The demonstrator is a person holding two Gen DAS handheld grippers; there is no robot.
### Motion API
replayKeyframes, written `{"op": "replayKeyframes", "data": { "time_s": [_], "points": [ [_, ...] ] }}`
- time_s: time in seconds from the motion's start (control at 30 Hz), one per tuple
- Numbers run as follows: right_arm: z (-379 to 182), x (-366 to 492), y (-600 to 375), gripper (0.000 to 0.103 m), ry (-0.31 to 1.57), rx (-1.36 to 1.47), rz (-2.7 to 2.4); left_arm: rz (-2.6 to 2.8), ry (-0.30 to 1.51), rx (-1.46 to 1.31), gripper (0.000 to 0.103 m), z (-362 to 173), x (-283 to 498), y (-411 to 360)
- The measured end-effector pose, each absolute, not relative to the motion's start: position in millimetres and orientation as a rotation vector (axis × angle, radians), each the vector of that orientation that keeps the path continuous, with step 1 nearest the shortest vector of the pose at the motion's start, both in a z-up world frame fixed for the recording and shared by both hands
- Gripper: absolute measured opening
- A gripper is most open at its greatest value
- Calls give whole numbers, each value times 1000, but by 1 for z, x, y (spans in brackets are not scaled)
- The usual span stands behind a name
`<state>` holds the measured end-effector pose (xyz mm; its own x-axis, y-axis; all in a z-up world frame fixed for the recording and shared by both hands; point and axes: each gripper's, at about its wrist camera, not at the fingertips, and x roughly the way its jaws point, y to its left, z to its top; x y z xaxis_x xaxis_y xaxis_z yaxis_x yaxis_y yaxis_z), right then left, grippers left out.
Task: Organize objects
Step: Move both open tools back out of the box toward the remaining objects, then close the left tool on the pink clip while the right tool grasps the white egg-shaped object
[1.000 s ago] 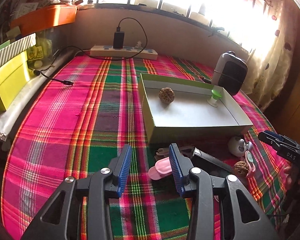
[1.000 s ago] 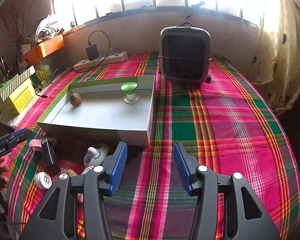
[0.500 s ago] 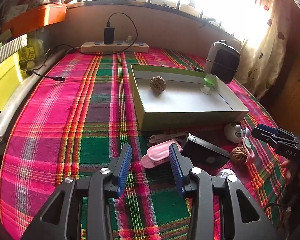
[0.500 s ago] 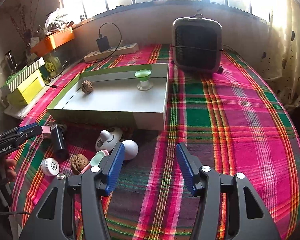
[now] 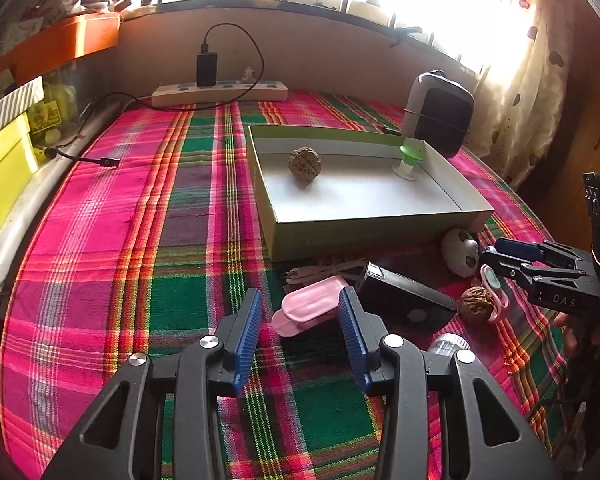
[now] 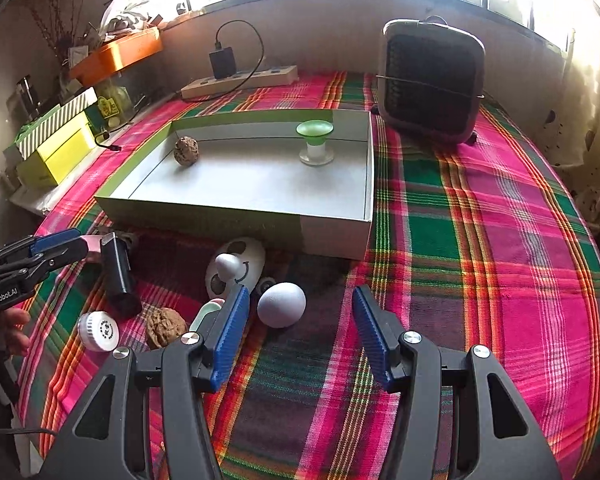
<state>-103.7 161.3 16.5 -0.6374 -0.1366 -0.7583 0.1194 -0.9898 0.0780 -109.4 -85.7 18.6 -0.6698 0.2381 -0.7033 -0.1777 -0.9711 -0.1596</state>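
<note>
Risk noted: my right gripper [image 6: 296, 322], jaws apart and empty, sits near the pale egg [image 6: 281, 304], near side of the tray [image 6: 236, 216]; round egg may roll off-centre; left gripper [image 5: 298, 334] likewise gapes before the pink clip [image 5: 310, 310].

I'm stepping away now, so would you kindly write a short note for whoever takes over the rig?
Left gripper: open, nothing held, aimed at the pink clip.
Right gripper: open, jaws just widened, nothing between them; white egg lies just ahead.
Done: one walnut and the green stand are in the box.
Left: clip, egg, second walnut, panda toy, black case and white cap lie on the cloth in front of the box.
</note>
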Motion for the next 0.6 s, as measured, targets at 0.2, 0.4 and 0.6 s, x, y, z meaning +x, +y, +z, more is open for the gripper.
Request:
{"op": "replayKeyframes", "data": {
  "time_s": [0.2,0.4,0.6],
  "points": [
    [12,-111,160,54,3,1313,-2718,2664,-85,-1157,38,17,-111,-82],
    [12,-112,154,54,62,1324,-2716,2656,-62,-1170,38,16,-112,-79],
    [11,-112,151,54,101,1328,-2722,2674,-25,-1188,38,15,-116,-75]
  ]
}}
